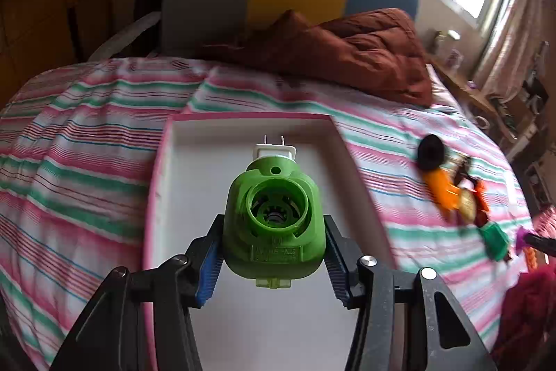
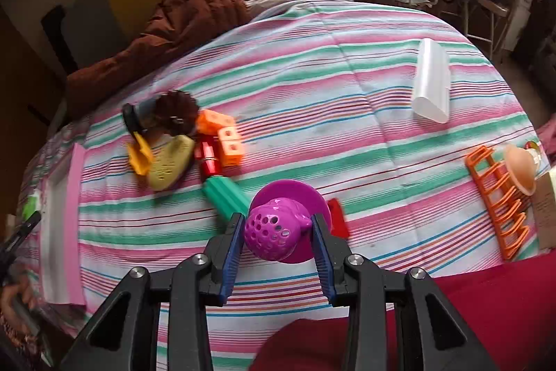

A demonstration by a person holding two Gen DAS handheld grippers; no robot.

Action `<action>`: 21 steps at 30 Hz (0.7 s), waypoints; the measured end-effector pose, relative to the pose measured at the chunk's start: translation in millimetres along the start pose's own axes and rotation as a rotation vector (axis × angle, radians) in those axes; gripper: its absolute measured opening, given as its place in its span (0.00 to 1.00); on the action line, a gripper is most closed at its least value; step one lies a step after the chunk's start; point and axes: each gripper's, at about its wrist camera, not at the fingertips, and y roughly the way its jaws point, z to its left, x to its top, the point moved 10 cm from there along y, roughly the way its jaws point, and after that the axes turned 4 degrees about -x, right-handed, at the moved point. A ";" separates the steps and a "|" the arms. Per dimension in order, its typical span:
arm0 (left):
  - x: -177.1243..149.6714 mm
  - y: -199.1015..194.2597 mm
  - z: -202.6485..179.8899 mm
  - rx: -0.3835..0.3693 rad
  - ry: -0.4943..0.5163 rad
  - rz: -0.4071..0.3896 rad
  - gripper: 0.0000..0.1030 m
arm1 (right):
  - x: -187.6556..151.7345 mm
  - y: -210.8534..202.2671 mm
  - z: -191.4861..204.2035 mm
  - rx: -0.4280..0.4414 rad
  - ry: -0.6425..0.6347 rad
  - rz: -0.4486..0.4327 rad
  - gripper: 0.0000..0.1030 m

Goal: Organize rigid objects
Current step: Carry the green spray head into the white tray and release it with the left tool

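Gripped by the left hand-held gripper, a green plug hangs over the pink-rimmed box for dropping in; the right hand-held gripper clamps a purple strainer above the bed.

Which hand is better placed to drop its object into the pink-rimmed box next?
Left. The left gripper holds the green plug-in device directly above the box. The right gripper, gripping the purple perforated piece, is over the bedspread, with the box far to its left.

We see both grippers, left gripper and right gripper: black angular plastic frames, silver round screws, blue ribbed pads on the jaws. Dark red trousers below.
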 end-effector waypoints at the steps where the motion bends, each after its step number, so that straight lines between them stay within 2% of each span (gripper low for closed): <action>1: 3.6 6.0 7.8 0.013 -0.007 0.012 0.51 | -0.3 -2.8 8.9 0.014 -0.009 -0.003 0.37; 10: 18.8 52.0 43.5 0.119 -0.007 0.119 0.51 | -6.2 -21.0 101.0 0.159 -0.103 -0.034 0.37; 14: 20.2 60.4 51.5 0.115 -0.028 0.133 0.51 | -12.4 -24.8 136.5 0.225 -0.132 -0.031 0.37; 21: 24.7 64.5 55.9 0.089 -0.039 0.139 0.52 | -24.3 -21.4 176.2 0.276 -0.190 -0.007 0.37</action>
